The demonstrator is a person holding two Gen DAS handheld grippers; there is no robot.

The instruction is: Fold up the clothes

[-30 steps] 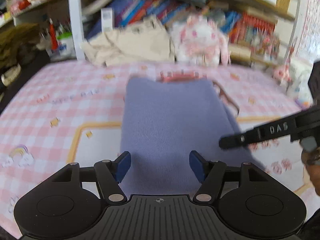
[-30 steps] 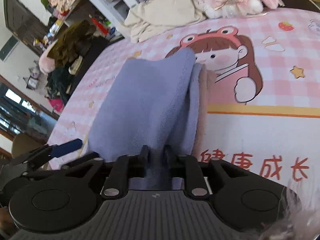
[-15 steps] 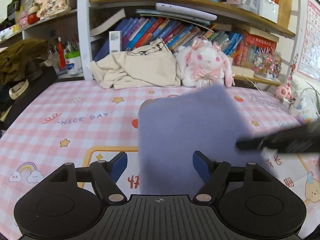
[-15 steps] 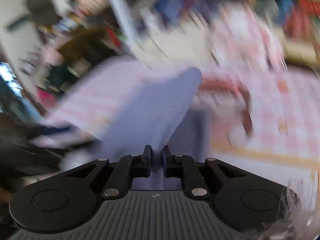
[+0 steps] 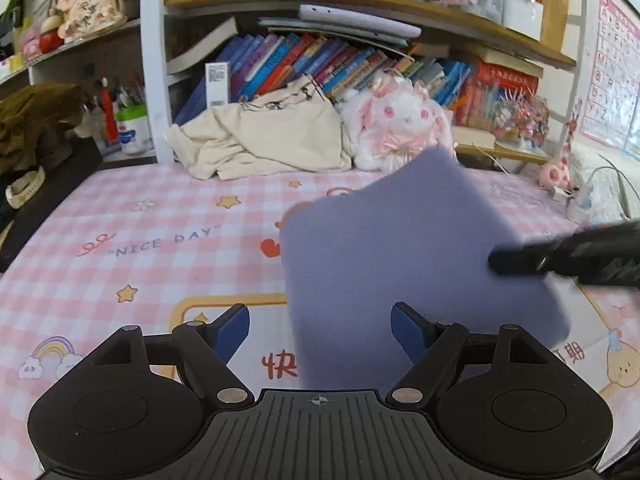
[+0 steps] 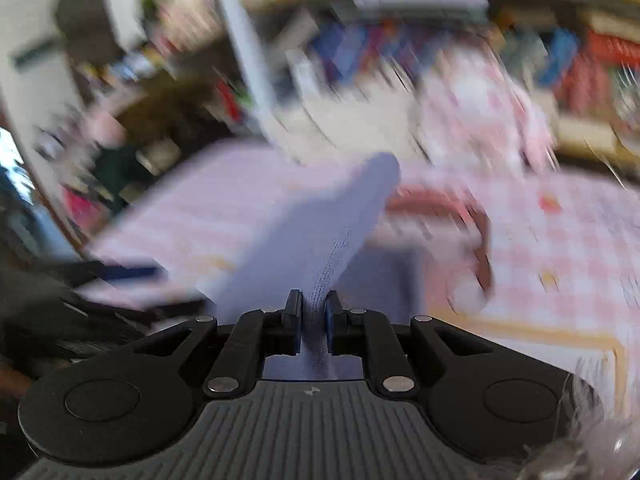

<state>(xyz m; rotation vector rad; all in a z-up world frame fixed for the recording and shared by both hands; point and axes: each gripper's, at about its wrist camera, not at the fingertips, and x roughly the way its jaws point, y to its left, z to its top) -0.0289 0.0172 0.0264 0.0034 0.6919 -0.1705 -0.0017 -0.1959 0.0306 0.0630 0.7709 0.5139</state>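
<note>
— Now, where is the lavender garment (image 5: 404,264) found?

— It is seen held up above the pink checked mat (image 5: 160,240), filling the centre of the left wrist view and tilted, with its high corner toward one o'clock and its lower right corner toward four o'clock. Its edges are smeared by motion blur.

— And by what is it held?

— The right gripper (image 6: 313,320) is pressed together on a fold of the cloth; a narrow ridge of knit fabric is pinched between its two pads, and the rest of the garment is seen rising toward twelve o'clock in the right wrist view. That view is heavily blurred, so little else can be made out there.

— How is the left gripper (image 5: 320,328) set?

— Its blue-padded fingers (image 5: 232,328) are spread wide apart, and nothing is held between them. The garment's lower edge is seen between and beyond them; whether it is touched cannot be told.

— What is noted around the mat?

— A crumpled cream garment (image 5: 264,136) is lying at eleven o'clock, against the bookshelf (image 5: 360,52), with a pink-and-white plush rabbit (image 5: 400,124) just beside it at twelve o'clock. The right gripper's dark finger is seen entering from three o'clock, over the garment's right edge.
</note>
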